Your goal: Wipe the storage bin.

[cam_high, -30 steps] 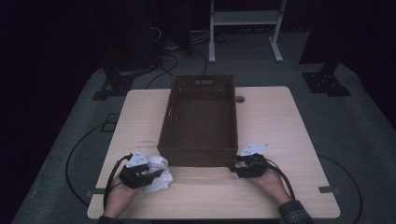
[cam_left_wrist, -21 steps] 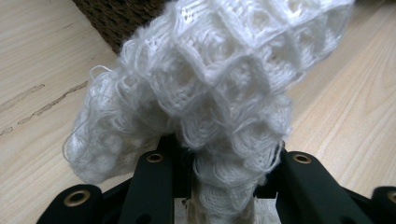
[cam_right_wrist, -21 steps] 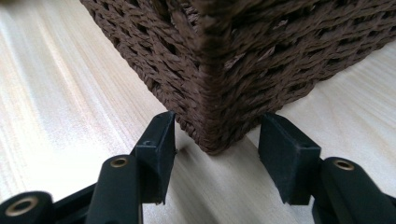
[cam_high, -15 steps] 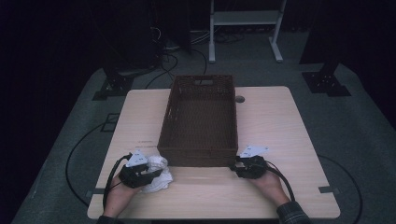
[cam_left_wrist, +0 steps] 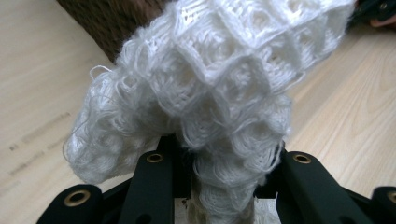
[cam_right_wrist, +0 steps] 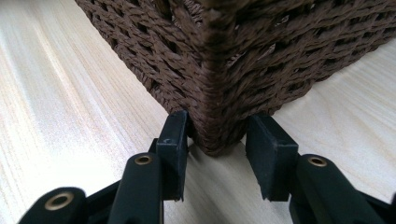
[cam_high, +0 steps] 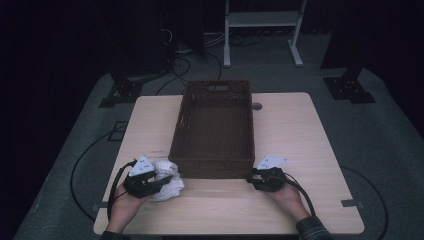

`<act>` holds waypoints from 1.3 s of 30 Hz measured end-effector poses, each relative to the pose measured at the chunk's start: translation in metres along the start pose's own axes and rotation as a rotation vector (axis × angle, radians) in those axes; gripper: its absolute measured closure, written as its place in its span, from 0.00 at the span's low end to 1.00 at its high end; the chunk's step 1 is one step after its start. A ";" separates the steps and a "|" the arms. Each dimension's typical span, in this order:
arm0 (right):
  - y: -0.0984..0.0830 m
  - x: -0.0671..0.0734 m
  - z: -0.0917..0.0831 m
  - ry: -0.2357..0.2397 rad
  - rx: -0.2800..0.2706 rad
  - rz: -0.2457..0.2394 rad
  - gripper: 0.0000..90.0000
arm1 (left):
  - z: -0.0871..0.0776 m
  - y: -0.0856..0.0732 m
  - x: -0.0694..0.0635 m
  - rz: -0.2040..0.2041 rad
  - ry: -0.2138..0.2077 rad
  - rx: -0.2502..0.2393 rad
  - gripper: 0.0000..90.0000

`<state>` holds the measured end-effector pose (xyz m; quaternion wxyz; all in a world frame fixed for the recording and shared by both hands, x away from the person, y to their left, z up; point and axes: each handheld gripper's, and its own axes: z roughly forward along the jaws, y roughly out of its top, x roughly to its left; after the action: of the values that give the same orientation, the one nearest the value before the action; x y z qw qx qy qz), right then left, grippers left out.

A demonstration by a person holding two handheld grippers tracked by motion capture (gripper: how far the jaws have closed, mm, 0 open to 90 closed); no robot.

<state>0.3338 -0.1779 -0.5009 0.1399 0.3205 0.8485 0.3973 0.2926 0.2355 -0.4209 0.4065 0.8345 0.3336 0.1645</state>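
White cloth (cam_left_wrist: 210, 93) between clamped jaws

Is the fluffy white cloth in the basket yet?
Not yet. Done: the left gripper has clamped the white knitted cloth. In hand: the right gripper, jaws just closing, straddles the brown wicker basket corner. Left: lifting the cloth into the basket, whose inside looks bare.

No readable text

No lettering, label, brand, number or sign can be read on any surface here.
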 end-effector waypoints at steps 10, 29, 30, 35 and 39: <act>0.000 0.000 0.000 0.001 0.001 0.005 0.65 | 0.014 0.008 0.002 0.010 -0.005 -0.003 0.74; 0.001 0.001 0.001 -0.005 0.002 -0.010 0.54 | 0.020 0.005 0.004 0.002 -0.005 0.006 0.74; 0.001 0.001 0.001 -0.005 0.002 -0.010 0.54 | 0.020 0.005 0.004 0.002 -0.005 0.006 0.74; 0.001 0.002 0.001 -0.018 0.003 -0.012 0.52 | 0.027 0.001 0.003 0.000 -0.011 0.040 0.74; 0.002 0.003 0.001 -0.025 0.004 -0.023 0.51 | 0.032 -0.001 0.001 0.000 -0.012 0.054 0.74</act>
<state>0.3331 -0.1745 -0.4994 0.1545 0.3162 0.8510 0.3898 0.3109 0.2186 -0.4417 0.3857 0.8461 0.3357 0.1505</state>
